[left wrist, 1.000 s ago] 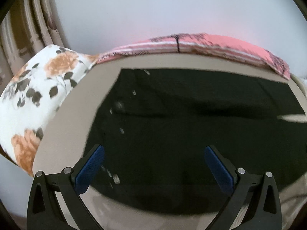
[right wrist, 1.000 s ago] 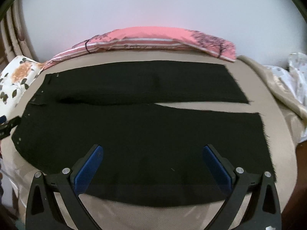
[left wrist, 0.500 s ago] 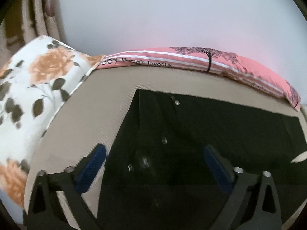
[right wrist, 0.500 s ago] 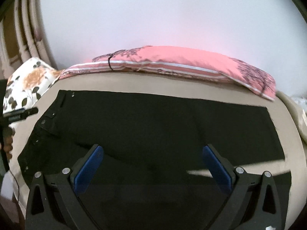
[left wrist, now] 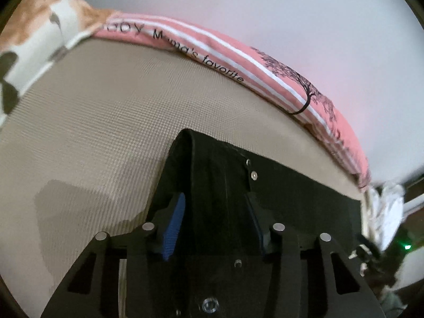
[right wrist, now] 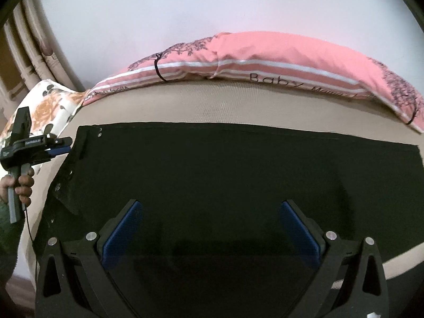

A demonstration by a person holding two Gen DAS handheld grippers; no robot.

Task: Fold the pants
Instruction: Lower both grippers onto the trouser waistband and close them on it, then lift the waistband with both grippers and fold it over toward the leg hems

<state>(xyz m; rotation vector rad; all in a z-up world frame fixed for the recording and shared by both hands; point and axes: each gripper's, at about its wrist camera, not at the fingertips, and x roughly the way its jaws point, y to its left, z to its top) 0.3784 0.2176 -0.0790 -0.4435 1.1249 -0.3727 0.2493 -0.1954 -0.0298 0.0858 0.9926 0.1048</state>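
Black pants (right wrist: 212,175) flat on the tan bed (right wrist: 238,100), stretched along it, waist end at the left edge, leg end toward the right edge. Already doubled over, one leg on top of the other. Long pink pillow (right wrist: 265,55) along the far edge of the bed, flowery pillow (right wrist: 50,100) at the far left corner.

Left gripper (left wrist: 214,212) down at the waist end, closing, blue pads (left wrist: 175,222) on either side of a raised fold of the waistband; not yet pressed tight on the cloth. Silver studs (left wrist: 254,175) just past it.

Right gripper (right wrist: 212,222) spread wide over the middle of the pants, holding nothing. Hand (right wrist: 21,185) on the left gripper's handle, seen at the left edge.
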